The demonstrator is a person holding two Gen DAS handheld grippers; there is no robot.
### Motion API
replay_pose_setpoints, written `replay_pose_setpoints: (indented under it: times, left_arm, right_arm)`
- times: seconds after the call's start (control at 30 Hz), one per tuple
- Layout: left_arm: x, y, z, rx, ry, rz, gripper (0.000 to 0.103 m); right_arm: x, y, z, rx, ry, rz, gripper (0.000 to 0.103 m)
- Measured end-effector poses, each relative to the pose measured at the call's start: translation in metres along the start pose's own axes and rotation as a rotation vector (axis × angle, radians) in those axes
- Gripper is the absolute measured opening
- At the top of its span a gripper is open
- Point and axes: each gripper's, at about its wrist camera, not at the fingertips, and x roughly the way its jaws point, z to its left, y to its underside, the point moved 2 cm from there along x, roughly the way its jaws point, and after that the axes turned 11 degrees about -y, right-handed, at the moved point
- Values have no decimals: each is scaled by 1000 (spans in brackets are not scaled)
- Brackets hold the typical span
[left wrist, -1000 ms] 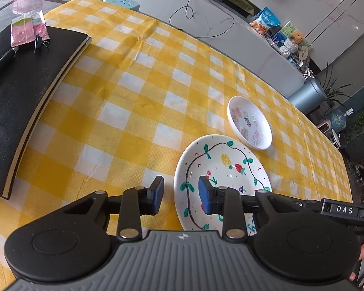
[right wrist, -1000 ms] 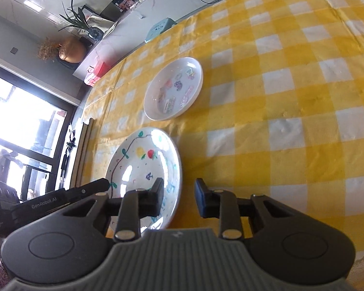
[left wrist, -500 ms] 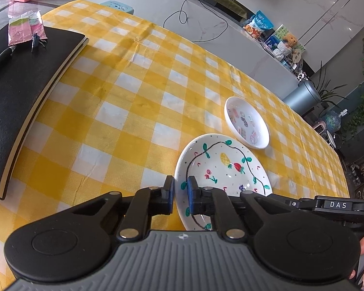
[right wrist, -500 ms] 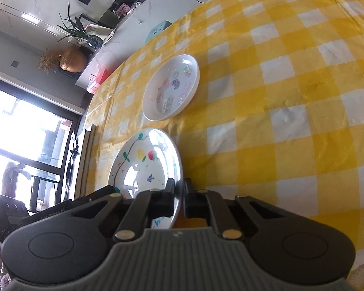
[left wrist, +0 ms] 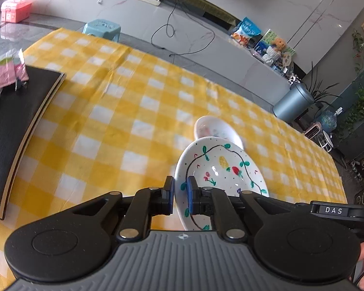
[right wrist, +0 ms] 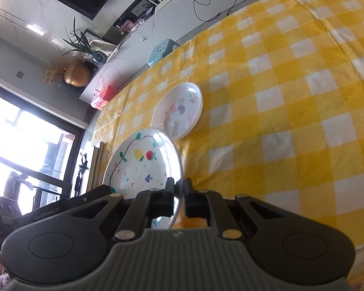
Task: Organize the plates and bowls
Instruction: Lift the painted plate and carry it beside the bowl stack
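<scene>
The painted plate is hanging tilted just in front of the sticker bowl; you are pinching its rim on both sides, left gripper and right gripper, over the checked cloth.

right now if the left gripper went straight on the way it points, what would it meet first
The left gripper is shut on the fruit-painted plate, so the plate goes along. Beyond its far rim the small sticker plate seems first in line, though depth is hard to judge.
</scene>
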Motion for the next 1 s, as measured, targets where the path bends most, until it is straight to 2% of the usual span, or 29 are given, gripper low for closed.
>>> replay_pose_setpoints:
  times: [0.27,0.53,0.77,1.0]
  left_arm:
    - [-16,0,-49,31,26,1,11]
    - [-25,20,-119,130,63,14,11]
    - [-28,54,-170,173,92,43,11]
    - [-28,99,-198,176,104,87,11]
  right_arm:
    - [-51,0,-8,27,-10,-82,5]
    - [-127,15,-33,83,5,-190,5]
    - [-188,33,-60,122,38,-260,6]
    - [-235,65,-89,174,80,-293,6]
